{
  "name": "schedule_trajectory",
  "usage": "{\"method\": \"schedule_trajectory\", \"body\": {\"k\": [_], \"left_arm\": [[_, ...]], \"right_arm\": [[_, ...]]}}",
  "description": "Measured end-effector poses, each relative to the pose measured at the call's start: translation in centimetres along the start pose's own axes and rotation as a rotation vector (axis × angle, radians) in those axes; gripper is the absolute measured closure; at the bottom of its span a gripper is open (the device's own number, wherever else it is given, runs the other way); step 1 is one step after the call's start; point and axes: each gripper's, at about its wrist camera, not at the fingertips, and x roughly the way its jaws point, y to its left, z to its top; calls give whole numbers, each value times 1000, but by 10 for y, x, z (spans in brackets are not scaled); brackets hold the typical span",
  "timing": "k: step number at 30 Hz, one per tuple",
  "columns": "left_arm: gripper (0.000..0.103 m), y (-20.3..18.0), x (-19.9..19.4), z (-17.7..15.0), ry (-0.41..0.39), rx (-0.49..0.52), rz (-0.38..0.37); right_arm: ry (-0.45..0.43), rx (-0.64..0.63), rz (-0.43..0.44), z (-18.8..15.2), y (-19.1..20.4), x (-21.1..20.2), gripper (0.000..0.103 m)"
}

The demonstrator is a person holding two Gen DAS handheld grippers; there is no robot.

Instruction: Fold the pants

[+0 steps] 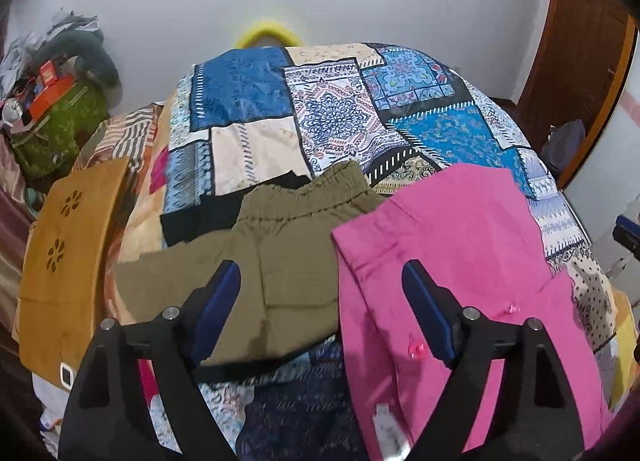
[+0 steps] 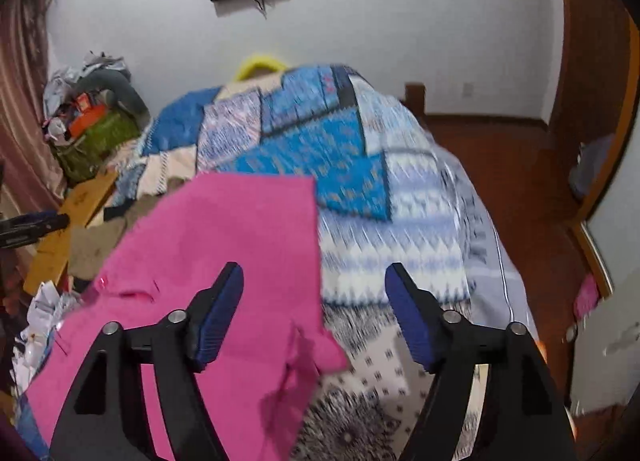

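The pink pants are lying spread on the bed's patchwork bedspread, and everything else is best placed from them: just to their left the olive-green shorts are sitting with their elastic waistband pointing toward the wall, a black garment is peeking out beyond the shorts, and a mustard-yellow garment is lying farther left, near the bed's edge. Both claws are hanging above the cloth with their blue pads spread wide and nothing between them: the left claw is hovering over the seam where the shorts meet the pants' left edge, the right claw over the pants' right edge. To my eye the fold is not yet begun; the person seems to be lining up the first grab. The next move probably calls for both claws dropping onto the pink fabric alone, clear of the shorts, and pinching matching edges so one half is carried over the other.
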Motion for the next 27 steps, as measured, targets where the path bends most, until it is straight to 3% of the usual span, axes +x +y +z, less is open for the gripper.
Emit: {"method": "schedule_trajectory", "body": {"k": [7, 14, 23, 24, 27], "left_arm": [[20, -9, 59, 12, 85, 19, -14], [20, -9, 118, 15, 170, -4, -41], [20, -3, 157, 14, 237, -68, -108], [21, -2, 159, 13, 239, -77, -121], [38, 2, 165, 14, 247, -105, -205]], "right_arm": [[12, -26, 20, 20, 12, 40, 27], [86, -51, 19, 36, 6, 99, 27], [129, -60, 25, 53, 1, 158, 28], [129, -64, 25, 54, 1, 163, 29], [152, -59, 37, 58, 3, 181, 43]]}}
